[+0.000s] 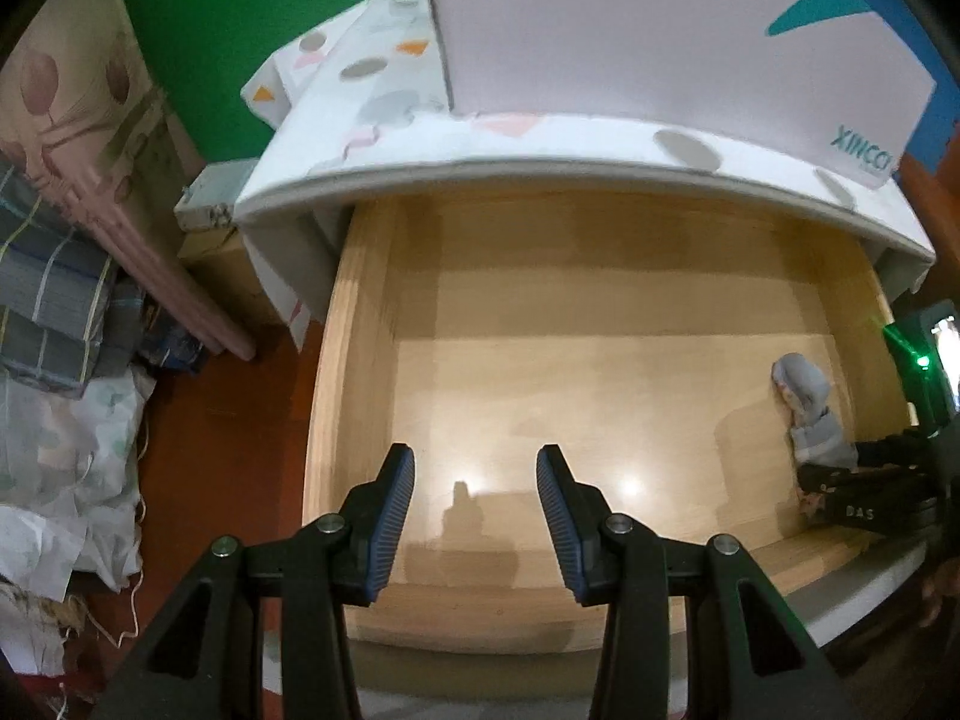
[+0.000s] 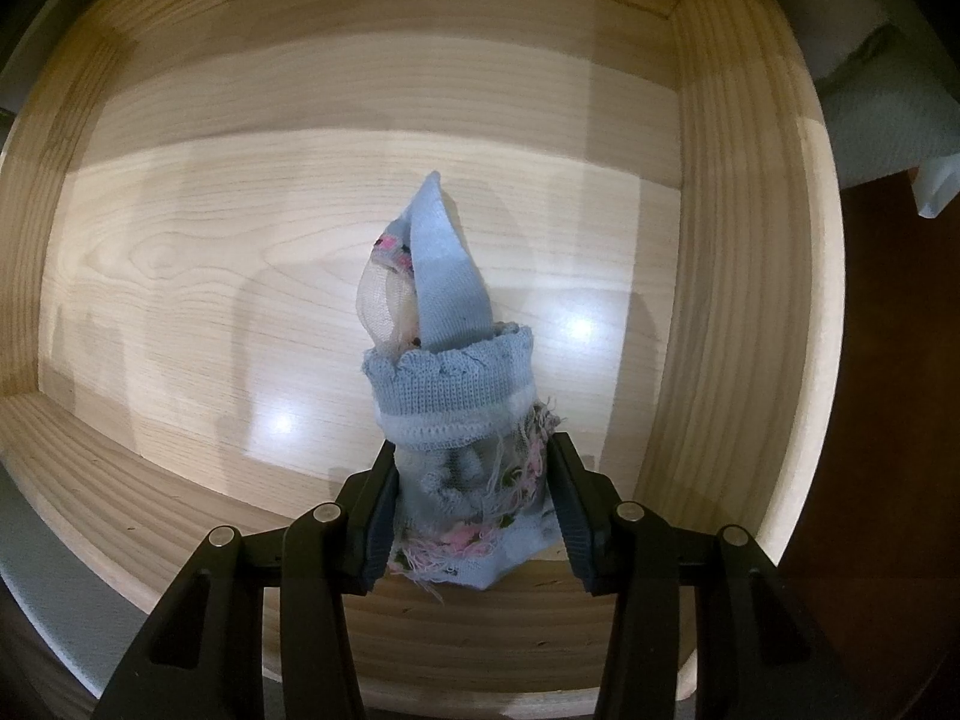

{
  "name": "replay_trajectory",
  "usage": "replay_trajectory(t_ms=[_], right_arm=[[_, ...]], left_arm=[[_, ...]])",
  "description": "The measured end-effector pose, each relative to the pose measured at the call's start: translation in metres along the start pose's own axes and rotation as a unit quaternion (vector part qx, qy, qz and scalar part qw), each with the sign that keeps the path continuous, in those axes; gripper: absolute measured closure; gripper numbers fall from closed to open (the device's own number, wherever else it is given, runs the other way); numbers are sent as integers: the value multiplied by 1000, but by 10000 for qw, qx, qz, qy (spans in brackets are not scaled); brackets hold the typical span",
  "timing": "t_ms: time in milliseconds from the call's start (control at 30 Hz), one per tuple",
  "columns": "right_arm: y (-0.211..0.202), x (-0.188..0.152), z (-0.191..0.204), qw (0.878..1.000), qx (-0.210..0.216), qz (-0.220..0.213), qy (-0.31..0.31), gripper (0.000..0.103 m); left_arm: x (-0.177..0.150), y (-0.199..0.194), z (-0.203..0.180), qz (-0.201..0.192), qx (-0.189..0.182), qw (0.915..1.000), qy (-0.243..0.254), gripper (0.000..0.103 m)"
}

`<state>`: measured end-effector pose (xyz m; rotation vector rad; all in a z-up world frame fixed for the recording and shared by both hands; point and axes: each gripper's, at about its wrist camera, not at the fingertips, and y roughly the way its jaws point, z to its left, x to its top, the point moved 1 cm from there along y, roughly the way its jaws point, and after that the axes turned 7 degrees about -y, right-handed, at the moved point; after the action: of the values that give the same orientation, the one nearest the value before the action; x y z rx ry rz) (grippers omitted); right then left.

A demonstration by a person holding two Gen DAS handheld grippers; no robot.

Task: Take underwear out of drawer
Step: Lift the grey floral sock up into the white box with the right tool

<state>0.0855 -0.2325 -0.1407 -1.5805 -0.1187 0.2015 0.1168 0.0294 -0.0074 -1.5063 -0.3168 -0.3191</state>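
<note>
The pale wooden drawer (image 1: 354,360) is pulled out below a cabinet top. A rolled light-blue knit underwear bundle (image 2: 450,372) with pink floral trim stands near the drawer's right wall (image 2: 738,240). My right gripper (image 2: 474,456) points down into the drawer and is shut on the bundle's near end, pads pressing both sides. In the left wrist view the same bundle (image 1: 807,396) shows at the right wall with the right gripper (image 1: 840,480) on it. My left gripper (image 1: 475,456) hangs over the drawer's front left part, open, with nothing between its fingers.
A white cloth with coloured shapes (image 1: 372,90) covers the cabinet top, under a white box with teal print (image 1: 660,30). Folded fabrics and bags (image 1: 60,312) are piled on the red-brown floor at left. A dark device with a green light (image 1: 924,360) stands at right.
</note>
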Motion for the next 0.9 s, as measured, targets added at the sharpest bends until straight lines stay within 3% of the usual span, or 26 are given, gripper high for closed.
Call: replay_trajectory(t_ms=[200, 333, 533, 900], right_arm=[[-2, -1, 5, 10000, -80, -53, -10, 62], [-5, -3, 6, 9998, -118, -113, -68, 64], [-16, -6, 7, 9992, -14, -382, -76, 68], [-72, -32, -34, 9943, 228, -1027, 154, 68]], left_arm=[[-3, 1, -3, -49, 41, 10000, 26, 60], [-2, 0, 1, -66, -197, 9998, -79, 60], [-3, 0, 9, -87, -271, 9991, -322, 60], [-4, -2, 8, -153, -192, 9993, -290, 60]])
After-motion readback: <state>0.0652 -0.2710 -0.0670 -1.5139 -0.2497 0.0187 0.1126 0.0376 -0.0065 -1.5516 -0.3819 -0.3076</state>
